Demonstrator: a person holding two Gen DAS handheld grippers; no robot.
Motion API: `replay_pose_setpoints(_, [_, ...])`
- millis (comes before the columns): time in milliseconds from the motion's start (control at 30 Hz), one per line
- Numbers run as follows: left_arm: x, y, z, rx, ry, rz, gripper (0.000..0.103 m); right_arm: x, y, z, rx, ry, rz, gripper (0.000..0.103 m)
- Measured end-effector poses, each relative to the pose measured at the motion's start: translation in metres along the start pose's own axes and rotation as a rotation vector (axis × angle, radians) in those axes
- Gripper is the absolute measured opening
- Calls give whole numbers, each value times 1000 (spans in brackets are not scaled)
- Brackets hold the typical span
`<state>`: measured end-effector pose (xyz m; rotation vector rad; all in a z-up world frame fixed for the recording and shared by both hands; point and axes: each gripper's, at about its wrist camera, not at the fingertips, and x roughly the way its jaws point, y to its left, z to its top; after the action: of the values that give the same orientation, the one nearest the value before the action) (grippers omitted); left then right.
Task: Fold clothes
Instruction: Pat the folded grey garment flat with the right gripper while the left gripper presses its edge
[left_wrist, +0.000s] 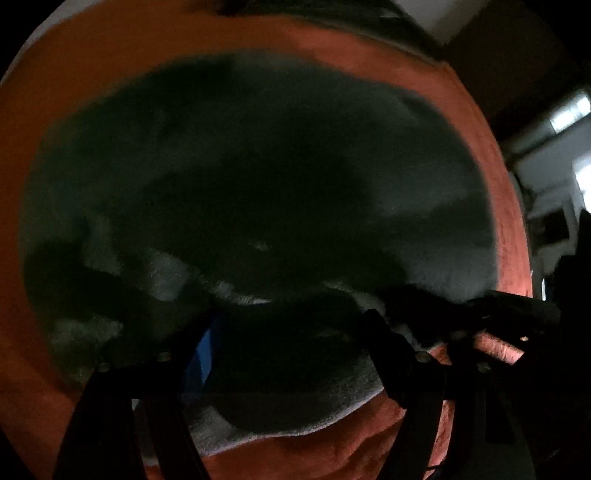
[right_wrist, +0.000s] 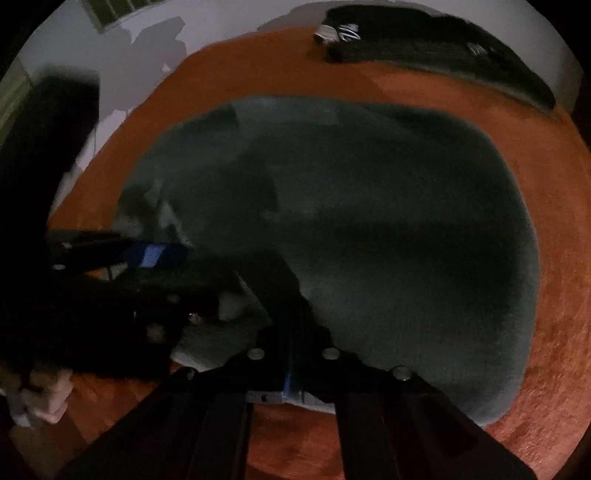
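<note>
The right gripper (right_wrist: 291, 295) has its two fingers pressed together, apparently pinching the near edge of one dark green garment (right_wrist: 388, 229), though the dim light leaves that grip unsure. The left gripper (left_wrist: 291, 325) stands with its fingers wide apart over the same hem, gripping nothing. The garment spreads ahead of both on one orange cover (right_wrist: 554, 295). Beyond lies one darker folded piece (right_wrist: 436, 40).

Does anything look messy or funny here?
Yes. The green garment on the orange cover is rumpled at its left corner, with paler fabric bunched up there. The rest lies fairly flat. It is dark and blurry, so finer flaws can't be judged.
</note>
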<state>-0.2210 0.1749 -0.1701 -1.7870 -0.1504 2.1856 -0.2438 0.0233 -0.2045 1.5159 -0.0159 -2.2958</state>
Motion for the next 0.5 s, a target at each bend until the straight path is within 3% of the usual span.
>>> replay_pose_setpoints(67, [-8, 5, -22, 45, -34, 55, 76, 0, -15, -9, 38, -3, -28, 0])
replay_pose_setpoints(167, [-14, 29, -52, 72, -18, 155, 76, -6, -50, -28, 122, -17, -81, 0])
replay_pose_setpoints(300, [-25, 47, -81, 150, -26, 169, 76, -1, -72, -42, 227, 19, -108, 0])
replay_pose_setpoints(400, [-55, 52, -75, 89, -30, 90, 76, -27, -60, -31, 221, -70, -60, 0])
replay_pose_setpoints(500, [-93, 50, -40, 86, -140, 1, 76, -39, -23, 8, 97, -183, -56, 3])
